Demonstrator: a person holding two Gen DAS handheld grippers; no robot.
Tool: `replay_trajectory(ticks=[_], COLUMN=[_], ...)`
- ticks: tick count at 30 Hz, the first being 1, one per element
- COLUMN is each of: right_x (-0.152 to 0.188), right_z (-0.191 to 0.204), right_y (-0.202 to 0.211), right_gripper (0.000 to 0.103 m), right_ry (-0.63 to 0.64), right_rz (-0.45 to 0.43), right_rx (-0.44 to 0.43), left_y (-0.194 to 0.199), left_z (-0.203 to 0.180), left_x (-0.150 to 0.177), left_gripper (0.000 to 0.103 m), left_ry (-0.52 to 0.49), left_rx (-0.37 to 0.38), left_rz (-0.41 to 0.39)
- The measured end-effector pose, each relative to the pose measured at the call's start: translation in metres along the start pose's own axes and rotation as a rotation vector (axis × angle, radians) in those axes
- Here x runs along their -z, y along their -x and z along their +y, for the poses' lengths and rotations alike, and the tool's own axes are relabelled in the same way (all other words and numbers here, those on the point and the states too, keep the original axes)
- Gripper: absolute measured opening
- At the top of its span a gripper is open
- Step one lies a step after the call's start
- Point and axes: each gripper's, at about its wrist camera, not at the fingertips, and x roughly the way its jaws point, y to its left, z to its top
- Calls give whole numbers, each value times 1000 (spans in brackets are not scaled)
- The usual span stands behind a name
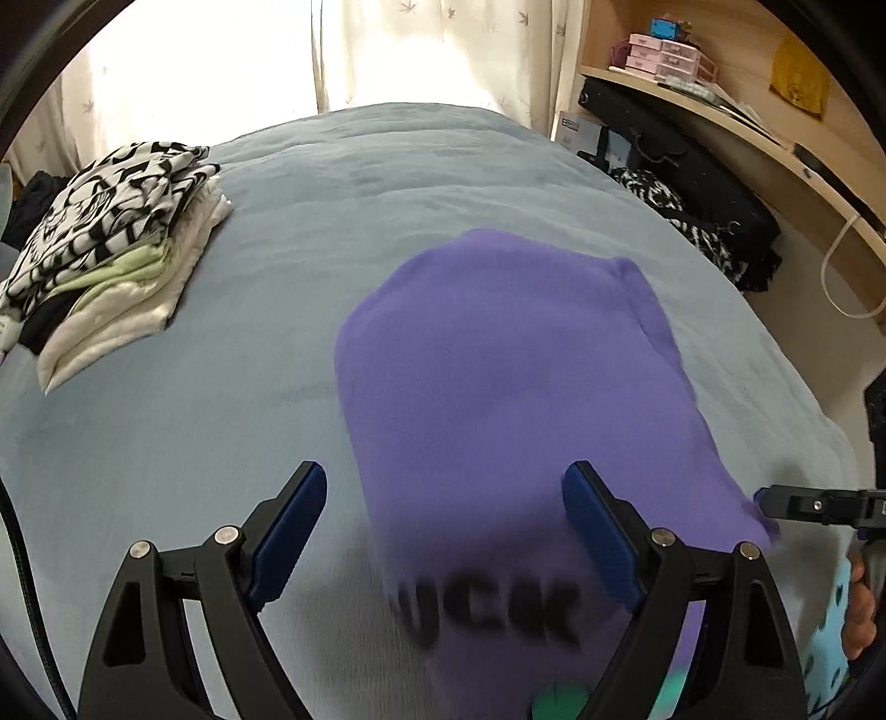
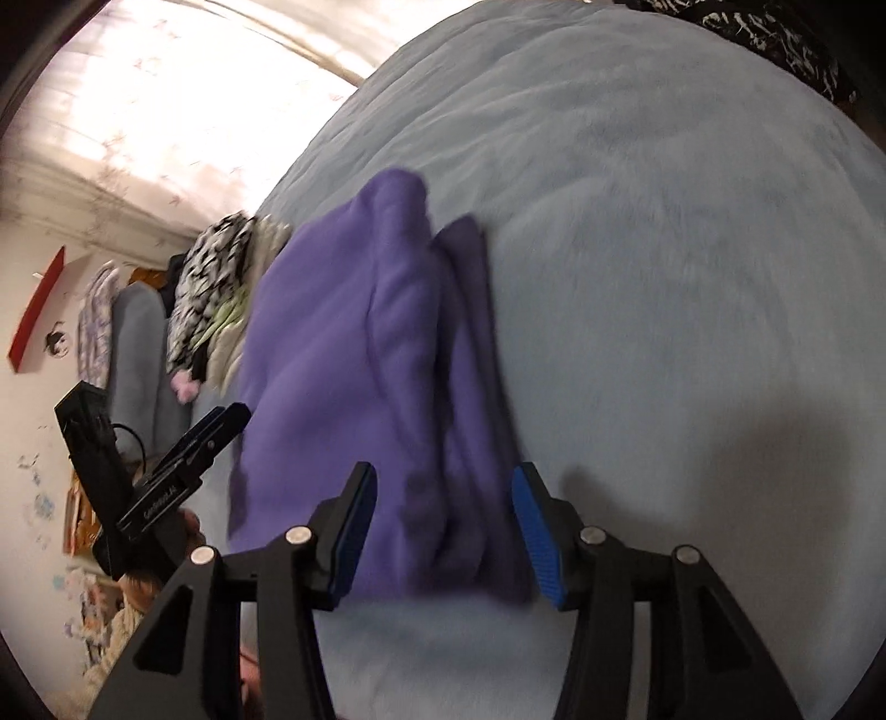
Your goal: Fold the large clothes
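A purple garment (image 1: pixel 498 360) with black lettering near its close end lies folded on the light blue bedspread (image 1: pixel 194 443). My left gripper (image 1: pixel 443 471) stands wide open above the garment's near part, and neither pad touches the cloth. In the right wrist view the same purple garment (image 2: pixel 343 360) shows as a bunched, layered fold. My right gripper (image 2: pixel 443 471) is open, with the fold's near end lying between its blue pads. Its tip (image 1: pixel 775 504) shows at the garment's right corner. The left gripper (image 2: pixel 221 426) shows by the left edge.
A stack of folded clothes (image 1: pixel 111 266), black-and-white patterned on top, sits at the bed's far left corner. A black bag (image 1: pixel 692 183) and patterned cloth lie along the right side under a curved wooden shelf (image 1: pixel 720 111). Curtains (image 1: pixel 387 50) hang behind the bed.
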Motion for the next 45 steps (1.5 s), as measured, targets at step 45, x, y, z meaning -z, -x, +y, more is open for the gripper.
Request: replay_trajectory(ticks=[45], right_x=[41], right_z=[12], right_y=[-20], right_gripper=[20], right_ry=[86], right_rz=[-138], right_rx=[256], left_y=[-35], left_z=[-11], left_x=[31], left_gripper=[102], left_ry=[41], left_rx=[9], left_rz=[31])
